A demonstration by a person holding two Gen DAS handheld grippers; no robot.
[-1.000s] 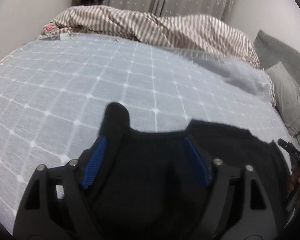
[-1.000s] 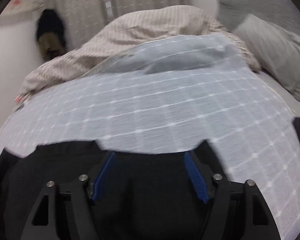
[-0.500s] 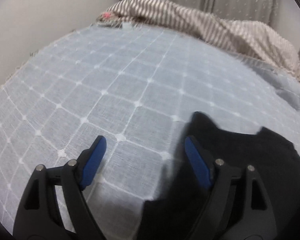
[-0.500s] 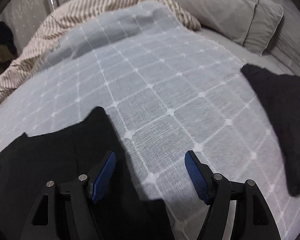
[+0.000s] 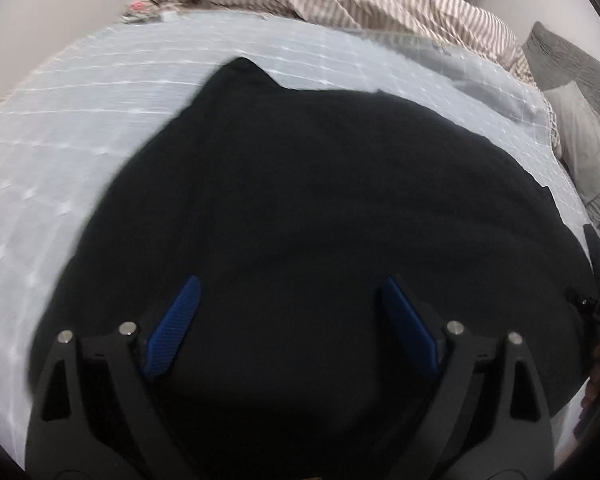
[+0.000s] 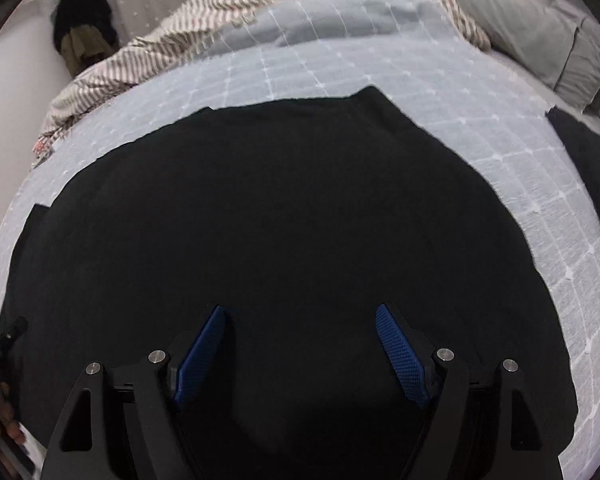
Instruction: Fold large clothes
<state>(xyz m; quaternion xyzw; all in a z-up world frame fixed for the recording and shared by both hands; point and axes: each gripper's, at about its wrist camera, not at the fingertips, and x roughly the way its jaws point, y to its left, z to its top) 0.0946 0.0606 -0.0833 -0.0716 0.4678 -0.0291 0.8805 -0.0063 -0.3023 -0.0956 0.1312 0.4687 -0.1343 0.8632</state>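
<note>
A large black garment (image 5: pixel 320 200) lies spread flat on the pale blue checked bedcover (image 5: pixel 80 120). It fills most of the left wrist view and of the right wrist view (image 6: pixel 268 208). My left gripper (image 5: pixel 292 292) is open and empty, with its blue pads above the garment's near part. My right gripper (image 6: pixel 300 320) is open and empty too, over the near middle of the cloth. The garment's near edge is hidden behind both grippers.
A striped duvet (image 5: pixel 380 4) is bunched at the far side of the bed. Grey pillows (image 6: pixel 532 20) lie at the right. A second black piece of clothing (image 6: pixel 592 172) lies at the bed's right edge. Dark clothes (image 6: pixel 84 36) hang by the wall.
Half a second ago each gripper pointed beside the garment over bare bedcover. Now both point at the spread garment, which fills both views. Both stayed open.
</note>
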